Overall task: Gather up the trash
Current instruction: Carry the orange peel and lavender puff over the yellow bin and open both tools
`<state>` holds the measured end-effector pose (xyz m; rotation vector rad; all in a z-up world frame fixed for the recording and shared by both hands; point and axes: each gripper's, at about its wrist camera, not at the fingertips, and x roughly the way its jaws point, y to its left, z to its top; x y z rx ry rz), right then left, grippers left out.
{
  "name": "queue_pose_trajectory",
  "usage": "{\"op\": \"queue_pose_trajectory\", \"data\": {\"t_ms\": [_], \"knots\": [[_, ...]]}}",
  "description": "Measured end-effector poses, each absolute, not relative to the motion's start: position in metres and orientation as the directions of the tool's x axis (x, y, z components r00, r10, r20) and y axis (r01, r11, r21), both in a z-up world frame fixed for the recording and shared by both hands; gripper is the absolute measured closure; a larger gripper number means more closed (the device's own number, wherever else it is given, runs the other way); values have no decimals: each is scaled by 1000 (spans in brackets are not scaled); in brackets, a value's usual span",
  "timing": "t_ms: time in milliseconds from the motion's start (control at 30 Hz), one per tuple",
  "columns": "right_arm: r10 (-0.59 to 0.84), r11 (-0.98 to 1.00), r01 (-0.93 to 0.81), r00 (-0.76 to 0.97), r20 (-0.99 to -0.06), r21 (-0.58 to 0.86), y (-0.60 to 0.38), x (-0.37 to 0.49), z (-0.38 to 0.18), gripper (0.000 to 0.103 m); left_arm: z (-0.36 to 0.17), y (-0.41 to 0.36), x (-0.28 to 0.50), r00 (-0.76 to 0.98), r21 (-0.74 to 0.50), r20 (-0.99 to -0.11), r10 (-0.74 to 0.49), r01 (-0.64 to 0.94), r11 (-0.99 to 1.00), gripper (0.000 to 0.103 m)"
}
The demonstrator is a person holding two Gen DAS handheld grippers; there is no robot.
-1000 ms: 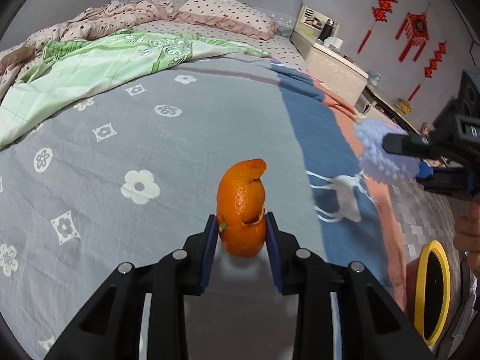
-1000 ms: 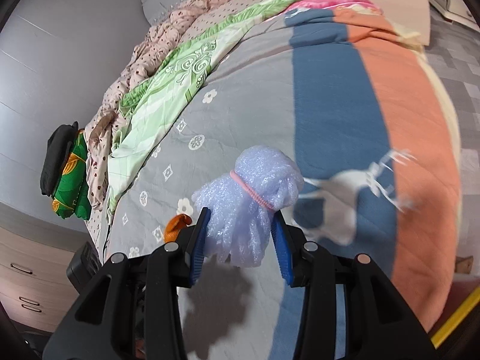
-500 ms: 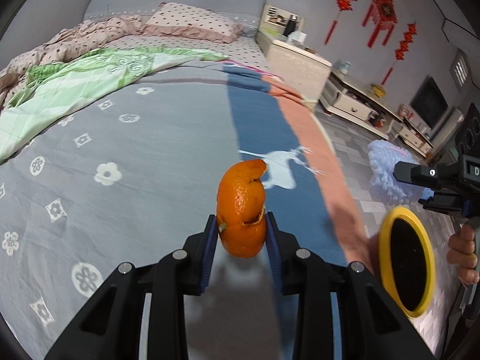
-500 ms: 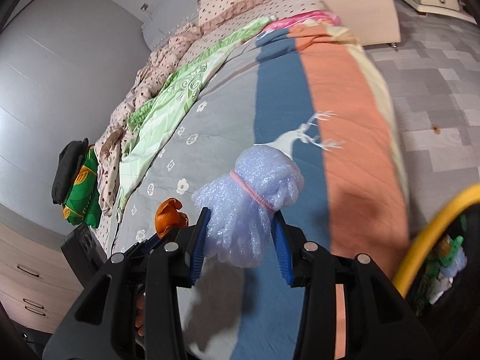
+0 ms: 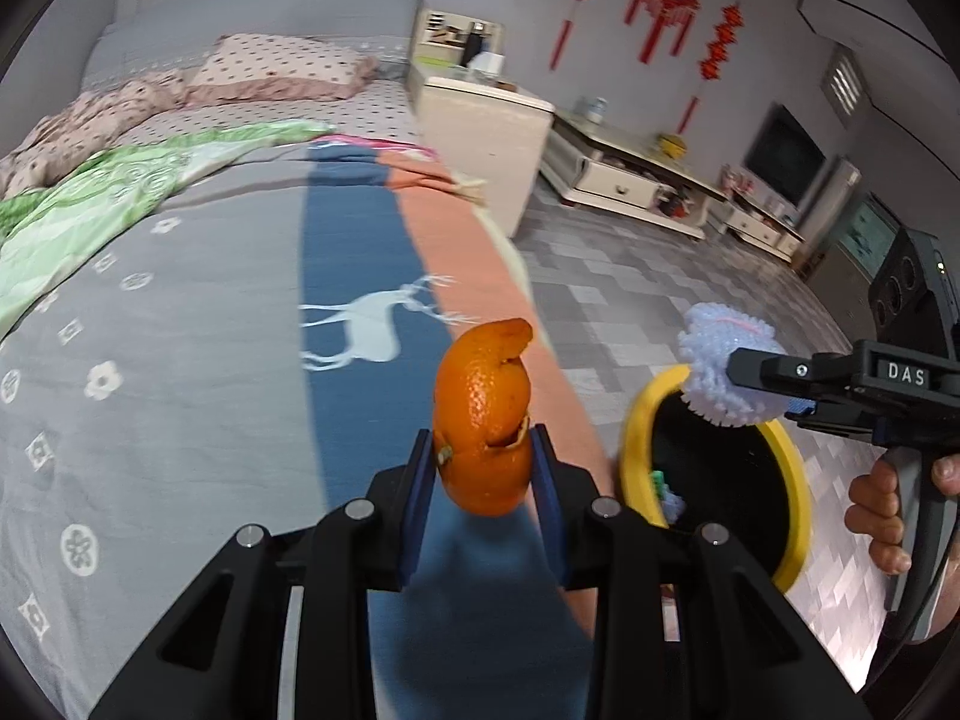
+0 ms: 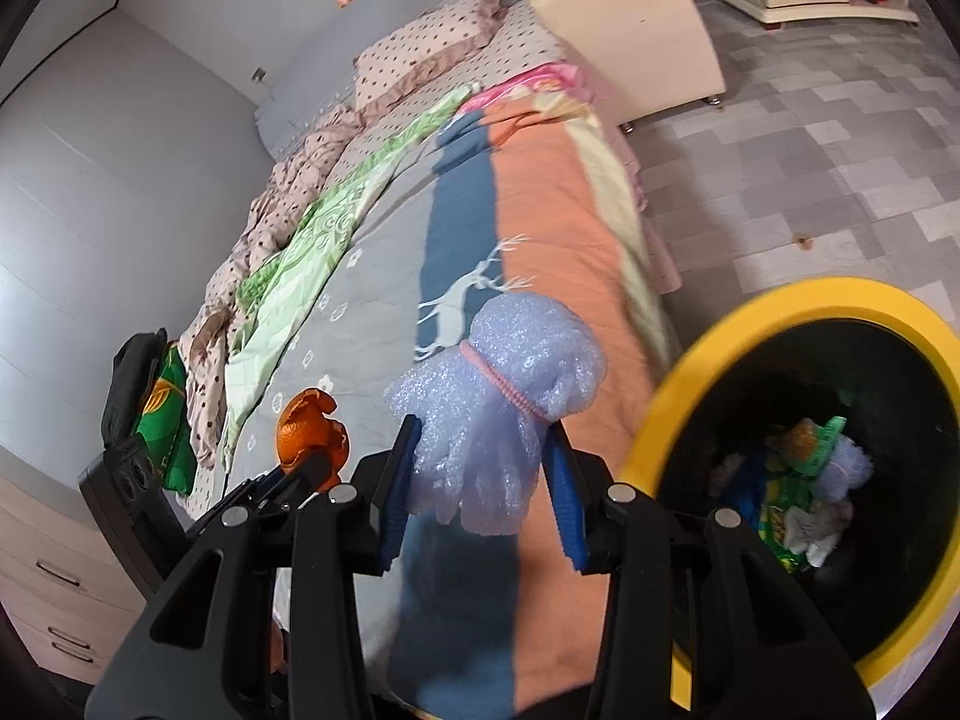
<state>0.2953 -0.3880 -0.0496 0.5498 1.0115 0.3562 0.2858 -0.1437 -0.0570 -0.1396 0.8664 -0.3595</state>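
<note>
Orange peel [image 5: 483, 420]: curled, bright orange rind with a pitted skin and a small stem scar; it stands upright, its curled tip rising above the pads, over the bed's side edge.
Left hand-held gripper [image 5: 483, 468]: its blue pads pinch the lower part of the orange peel from both sides.
Foam wrap [image 6: 498, 414]: pale lilac, glistening bundle of foam netting, cinched about its middle by a pink rubber band [image 6: 501, 381]; the fuller head points away from the camera.
Right hand-held gripper [image 6: 483, 480]: blue pads clamped on the loose lower half of the foam wrap; in the left wrist view the wrap hangs above the bin's far rim.
Trash bin [image 6: 780, 306]: yellow rim, black inside, on the tiled floor [image 6: 840, 150] just beside the bed's side edge; green and blue wrappers lie within.
Bed [image 5: 180, 330]: grey flowered cover with blue and orange bands and a white deer.
</note>
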Motion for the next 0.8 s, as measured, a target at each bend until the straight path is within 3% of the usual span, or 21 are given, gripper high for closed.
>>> {"op": "queue_pose_trajectory", "data": {"t_ms": [800], "knots": [[360, 828, 145, 603, -712, 542, -505, 251, -82, 63, -80, -272, 297, 522, -185, -743, -419, 441, 878, 73]]}}
